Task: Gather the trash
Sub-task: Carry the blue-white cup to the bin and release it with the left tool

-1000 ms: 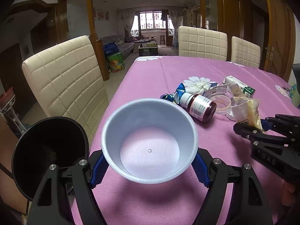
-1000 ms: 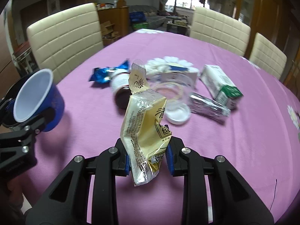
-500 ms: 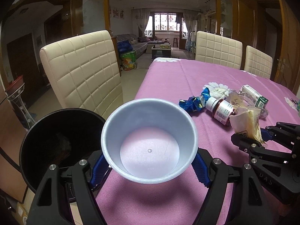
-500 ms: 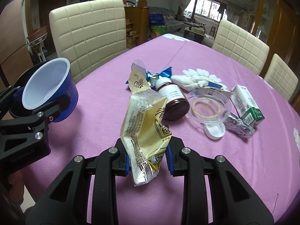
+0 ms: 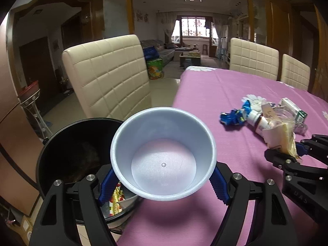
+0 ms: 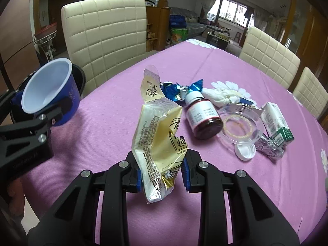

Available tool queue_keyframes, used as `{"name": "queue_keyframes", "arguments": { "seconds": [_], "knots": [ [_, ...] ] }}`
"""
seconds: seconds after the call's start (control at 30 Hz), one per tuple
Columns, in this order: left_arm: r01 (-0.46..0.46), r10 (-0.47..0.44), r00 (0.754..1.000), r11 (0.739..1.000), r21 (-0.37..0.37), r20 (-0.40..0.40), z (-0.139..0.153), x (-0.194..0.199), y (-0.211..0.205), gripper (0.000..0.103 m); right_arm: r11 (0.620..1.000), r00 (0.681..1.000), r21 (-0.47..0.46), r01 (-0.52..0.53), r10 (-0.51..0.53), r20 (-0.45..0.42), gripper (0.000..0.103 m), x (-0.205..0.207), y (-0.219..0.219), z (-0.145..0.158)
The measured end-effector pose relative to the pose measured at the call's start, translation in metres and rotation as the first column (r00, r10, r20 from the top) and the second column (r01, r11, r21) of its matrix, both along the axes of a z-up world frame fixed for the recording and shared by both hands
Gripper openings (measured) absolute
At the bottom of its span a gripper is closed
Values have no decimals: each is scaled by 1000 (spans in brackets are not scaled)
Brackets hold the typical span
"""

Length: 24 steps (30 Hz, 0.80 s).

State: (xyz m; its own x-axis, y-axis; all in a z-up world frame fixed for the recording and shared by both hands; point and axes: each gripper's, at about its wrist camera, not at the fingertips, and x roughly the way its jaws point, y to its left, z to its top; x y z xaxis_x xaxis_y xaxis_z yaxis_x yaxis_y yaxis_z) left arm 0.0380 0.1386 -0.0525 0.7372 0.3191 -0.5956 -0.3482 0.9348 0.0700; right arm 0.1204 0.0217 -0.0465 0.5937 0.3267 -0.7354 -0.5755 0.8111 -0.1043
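My left gripper [image 5: 162, 186] is shut on an empty blue cup with a white inside [image 5: 163, 160], held at the table's left edge beside a black trash bin [image 5: 69, 160] that stands below it. The cup [image 6: 49, 94] and left gripper also show in the right wrist view. My right gripper [image 6: 162, 173] is shut on a yellow snack wrapper [image 6: 158, 139], held upright above the purple tablecloth [image 6: 114, 123]. The wrapper also shows in the left wrist view [image 5: 281, 139]. More trash lies beyond: a blue foil wrapper [image 6: 176, 89], a brown bottle [image 6: 202, 119], a clear lid [image 6: 242, 128], a green-white carton [image 6: 276, 126].
A white bottle cap [image 6: 245, 151], a crumpled tissue [image 6: 221, 97] and a silvery wrapper [image 6: 268, 145] lie among the trash. Cream padded chairs [image 5: 108, 75] stand around the table. The bin holds some wrappers [image 5: 115, 199].
Both grippers have moved left toward the table edge; the bin is now larger and closer under the left gripper. Both grips are unchanged.
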Motion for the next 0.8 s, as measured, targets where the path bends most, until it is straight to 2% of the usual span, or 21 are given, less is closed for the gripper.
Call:
{"name": "queue_keyframes", "arguments": {
  "seconds": [0.33, 0.5, 0.6, 0.8],
  "knots": [
    [-118, 118, 993, 993, -8, -1, -3, -12, 42, 75, 1000, 1000, -15, -23, 22, -9, 30, -2, 13, -2],
    [-166, 166, 986, 985, -38, -22, -7, -14, 60, 75, 999, 999, -18, -33, 33, -6, 30, -3, 17, -1],
    [-187, 185, 982, 980, -66, -35, -10, -15, 69, 82, 999, 999, -21, -38, 38, -9, 30, -4, 20, -2],
    [-195, 192, 981, 977, -85, -33, -13, -19, 72, 83, 999, 999, -24, -48, 48, -13, 30, -6, 24, -2]
  ]
}}
